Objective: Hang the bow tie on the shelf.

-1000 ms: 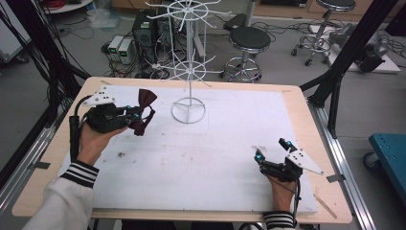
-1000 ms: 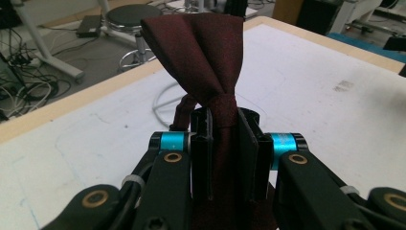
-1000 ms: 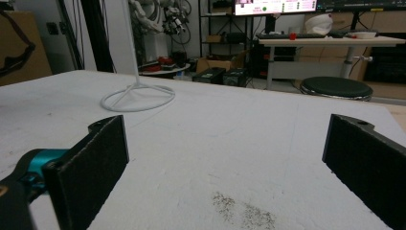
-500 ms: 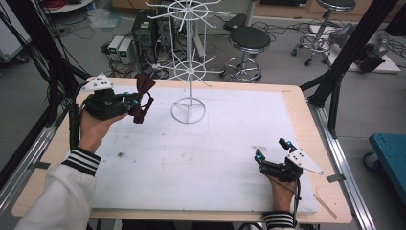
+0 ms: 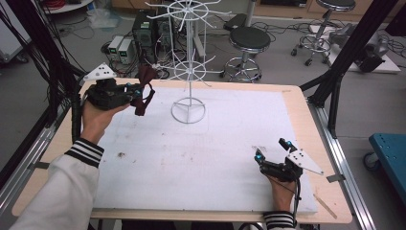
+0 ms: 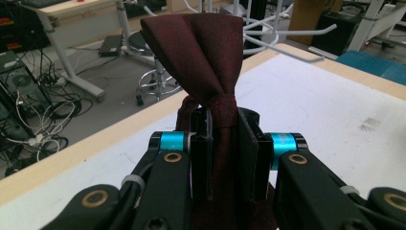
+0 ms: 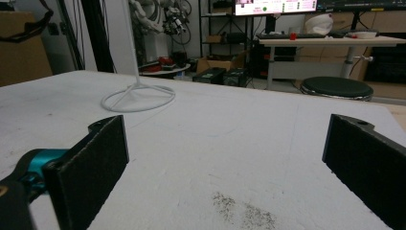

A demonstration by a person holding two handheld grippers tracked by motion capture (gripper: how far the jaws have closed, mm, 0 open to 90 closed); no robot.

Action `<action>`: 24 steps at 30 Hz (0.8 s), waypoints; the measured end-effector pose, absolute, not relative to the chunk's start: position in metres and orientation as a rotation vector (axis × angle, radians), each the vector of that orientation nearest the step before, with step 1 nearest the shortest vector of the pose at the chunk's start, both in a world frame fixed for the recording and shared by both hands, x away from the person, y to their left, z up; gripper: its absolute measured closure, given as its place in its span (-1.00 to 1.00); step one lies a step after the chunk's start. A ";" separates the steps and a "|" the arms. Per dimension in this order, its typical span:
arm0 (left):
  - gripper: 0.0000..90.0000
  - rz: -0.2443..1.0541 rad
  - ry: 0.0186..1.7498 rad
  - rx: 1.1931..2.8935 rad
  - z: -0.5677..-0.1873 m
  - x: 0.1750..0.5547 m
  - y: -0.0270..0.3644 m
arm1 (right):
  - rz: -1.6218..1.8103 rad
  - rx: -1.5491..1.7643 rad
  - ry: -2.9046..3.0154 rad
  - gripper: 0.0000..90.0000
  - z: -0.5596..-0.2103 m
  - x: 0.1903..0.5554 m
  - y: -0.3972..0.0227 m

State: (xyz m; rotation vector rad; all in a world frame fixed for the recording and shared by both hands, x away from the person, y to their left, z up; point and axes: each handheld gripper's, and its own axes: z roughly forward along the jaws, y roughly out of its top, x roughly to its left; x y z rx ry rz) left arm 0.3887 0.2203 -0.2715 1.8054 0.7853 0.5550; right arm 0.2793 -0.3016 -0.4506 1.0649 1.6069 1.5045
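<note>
The left gripper (image 5: 139, 94) is clamping a dark maroon bow tie (image 5: 143, 88), jaws squeezing right on the knot in the middle. In the left gripper view the bow tie (image 6: 203, 52) is standing up between the two black pads (image 6: 201, 153), one wing fanning out above the knot and the other hanging below them. The person's left hand (image 5: 95, 117) is holding that gripper up above the desk's far left corner, the tie just off the foam mat (image 5: 191, 158) that's covering most of the desk (image 5: 306, 120). A striped cuff and white sleeve (image 5: 57, 191) are running back to the near left edge.

Just to the right of the tie, the white wire display rack (image 5: 189, 67) is standing on its round ring base near the middle of the far edge, its hooks sticking out at two levels. The tie is near the lower hooks but not touching any, as far as I can tell.

The right gripper (image 5: 270, 154) is sitting low at the near right part of the mat, jaws spread wide apart with nothing between them. In the right gripper view the two pads (image 7: 93, 167) are framing bare mat with some dark specks (image 7: 244, 211), and the rack's ring base (image 7: 139, 98) is showing farther off.

A black round stool (image 5: 250, 40) is sitting on the floor beyond the far edge.
</note>
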 end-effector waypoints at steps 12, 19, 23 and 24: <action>0.70 0.568 0.767 1.812 -0.259 0.402 0.204 | 1.505 1.062 1.607 -0.97 -0.451 0.279 -0.302; 0.70 0.576 0.751 1.818 -0.254 0.405 0.193 | 1.508 1.065 1.608 -0.97 -0.451 0.279 -0.302; 0.70 0.573 0.743 1.838 -0.255 0.407 0.187 | 1.506 1.064 1.607 -0.97 -0.451 0.279 -0.302; 0.70 0.569 0.740 1.837 -0.254 0.407 0.186 | 1.506 1.064 1.607 -0.97 -0.451 0.279 -0.302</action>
